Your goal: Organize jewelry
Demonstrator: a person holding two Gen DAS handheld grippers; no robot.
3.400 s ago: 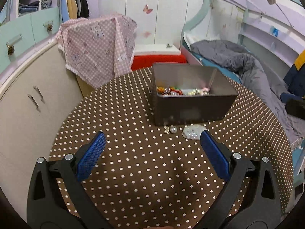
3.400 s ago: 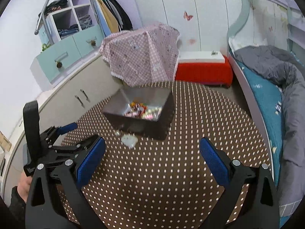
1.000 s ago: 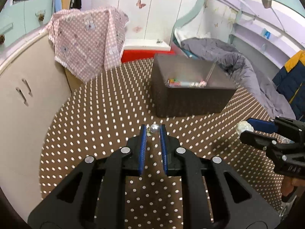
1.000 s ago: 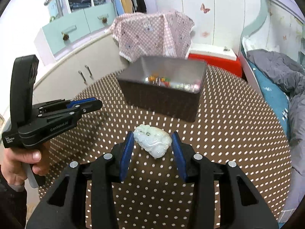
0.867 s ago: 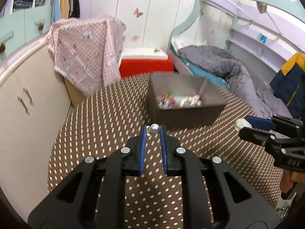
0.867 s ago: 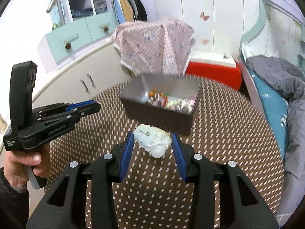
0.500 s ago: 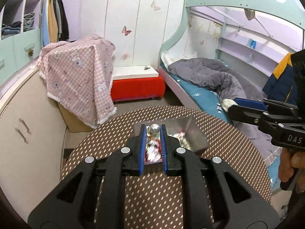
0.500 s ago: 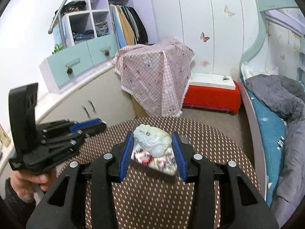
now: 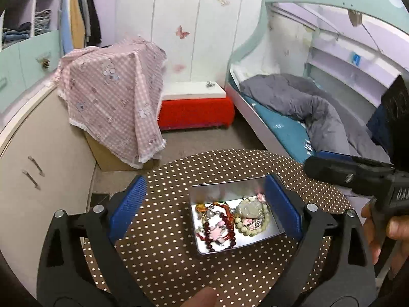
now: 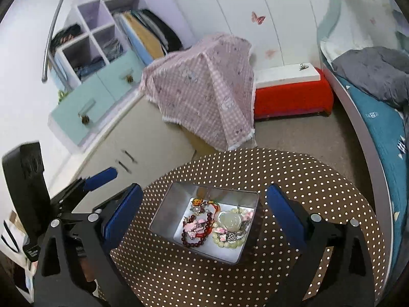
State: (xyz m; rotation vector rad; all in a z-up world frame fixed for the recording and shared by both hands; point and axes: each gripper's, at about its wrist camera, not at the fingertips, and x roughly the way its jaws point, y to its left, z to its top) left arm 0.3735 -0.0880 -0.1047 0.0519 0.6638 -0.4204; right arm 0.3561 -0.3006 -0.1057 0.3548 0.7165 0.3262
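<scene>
Left gripper (image 9: 204, 206) and right gripper (image 10: 203, 213) both hang with jaws spread wide and empty above the tin box (image 10: 163, 208). The jewelry (image 10: 217, 223) lies inside it. Withdraw straight upward, keeping fingers clear of the rim.

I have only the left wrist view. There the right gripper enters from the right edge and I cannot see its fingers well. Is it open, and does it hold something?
Observer: In the right wrist view, the right gripper is open, its jaws wide apart with nothing between them.
Operator: Thank you. Where does it point?
Observer: It points down at the open metal tin, which sits framed between its jaws in that view.
</scene>
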